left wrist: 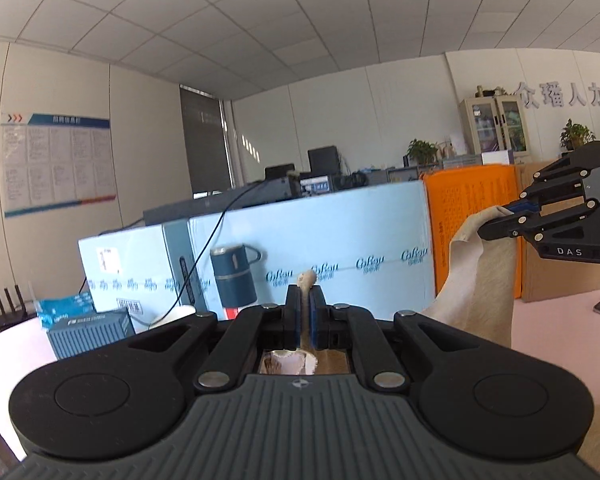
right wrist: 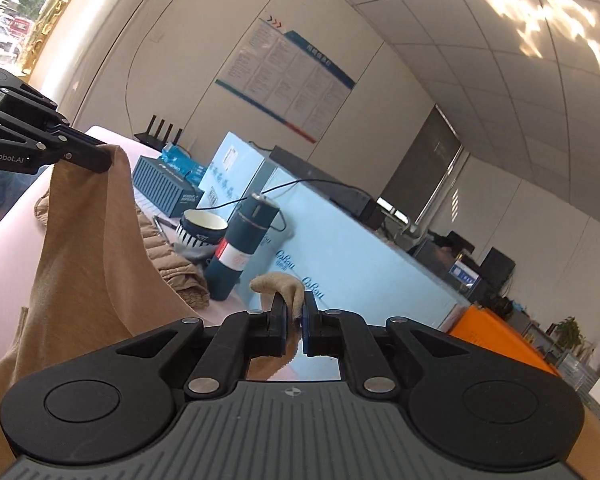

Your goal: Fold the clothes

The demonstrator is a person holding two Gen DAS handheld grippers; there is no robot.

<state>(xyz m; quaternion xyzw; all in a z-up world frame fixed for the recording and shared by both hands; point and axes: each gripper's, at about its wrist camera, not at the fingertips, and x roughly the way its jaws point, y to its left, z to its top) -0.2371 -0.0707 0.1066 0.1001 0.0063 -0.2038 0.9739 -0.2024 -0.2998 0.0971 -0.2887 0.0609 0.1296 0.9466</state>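
Tan soft knit garment (right wrist: 88, 248) held up off the pale pink worktop (right wrist: 8, 264), hanging in loose folds, one edge clamped in left tongs (left wrist: 305, 300), another in right tongs (right wrist: 295, 312), both clenched on fabric.

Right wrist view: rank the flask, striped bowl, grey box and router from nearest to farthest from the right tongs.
1. Flask, standing just ahead, slightly left.
2. Striped bowl, left of the flask, just behind it.
3. Grey box, further back left.
4. Router, against the wall, farthest from the right tongs.
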